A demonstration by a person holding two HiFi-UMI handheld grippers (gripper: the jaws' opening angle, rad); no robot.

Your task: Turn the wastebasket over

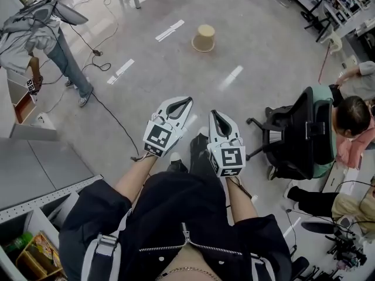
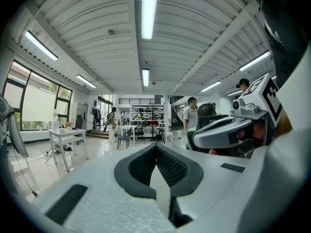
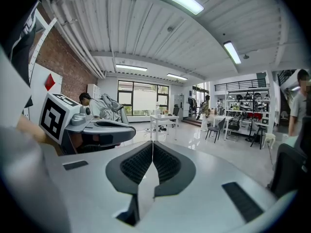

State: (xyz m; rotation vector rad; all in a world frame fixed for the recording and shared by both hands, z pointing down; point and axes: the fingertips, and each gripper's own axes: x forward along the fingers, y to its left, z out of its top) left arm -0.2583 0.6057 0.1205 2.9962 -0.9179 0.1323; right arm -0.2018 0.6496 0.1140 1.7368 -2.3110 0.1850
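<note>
A tan wastebasket (image 1: 204,38) stands upside down on the grey floor, far ahead in the head view. My left gripper (image 1: 187,100) and right gripper (image 1: 213,113) are held side by side in front of my body, well short of the wastebasket. Both are shut with nothing between the jaws. In the left gripper view the left gripper (image 2: 156,145) points level into the room, with the right gripper's body at its right. The right gripper (image 3: 152,142) has its tips touching too. The wastebasket does not show in either gripper view.
A person sits on a black office chair (image 1: 296,136) to my right. Another person (image 1: 44,37) stands at the far left, with cables (image 1: 99,60) trailing over the floor. Grey shelving (image 1: 35,174) is at my left. White tables and chairs (image 2: 68,137) stand farther off.
</note>
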